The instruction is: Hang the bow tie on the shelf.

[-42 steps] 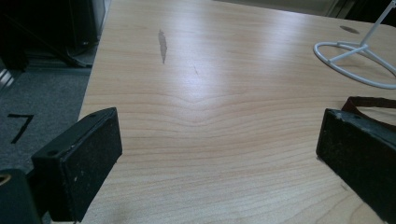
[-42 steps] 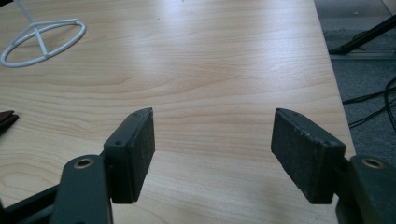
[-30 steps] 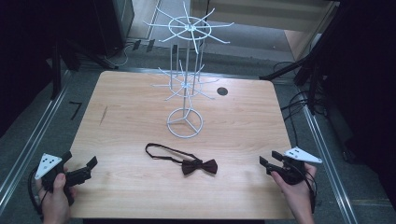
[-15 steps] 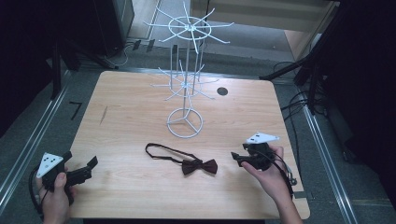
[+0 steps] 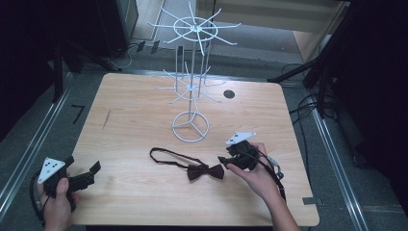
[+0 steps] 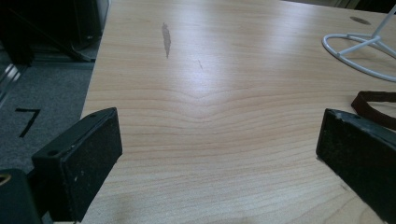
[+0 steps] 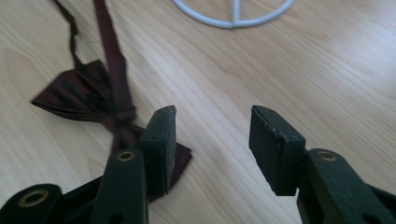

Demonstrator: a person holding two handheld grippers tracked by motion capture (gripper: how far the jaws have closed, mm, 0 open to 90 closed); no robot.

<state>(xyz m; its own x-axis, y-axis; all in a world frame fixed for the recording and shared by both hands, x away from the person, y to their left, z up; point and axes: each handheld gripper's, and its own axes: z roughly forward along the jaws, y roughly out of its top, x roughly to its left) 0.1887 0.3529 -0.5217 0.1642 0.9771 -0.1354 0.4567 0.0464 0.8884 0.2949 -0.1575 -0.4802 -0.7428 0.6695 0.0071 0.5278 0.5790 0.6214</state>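
Bow tie (image 5: 206,171) lying flat on surface (image 5: 134,120); I'm narrowing unclenched right tongs (image 5: 222,159), aiming at knot; left tongs (image 5: 96,167) resting released, empty.

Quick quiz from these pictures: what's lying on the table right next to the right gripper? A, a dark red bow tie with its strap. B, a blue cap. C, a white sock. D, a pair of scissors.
A: a dark red bow tie lies flat on the wooden table, its strap trailing off, just beside the right gripper, whose jaws stand apart with nothing between them.
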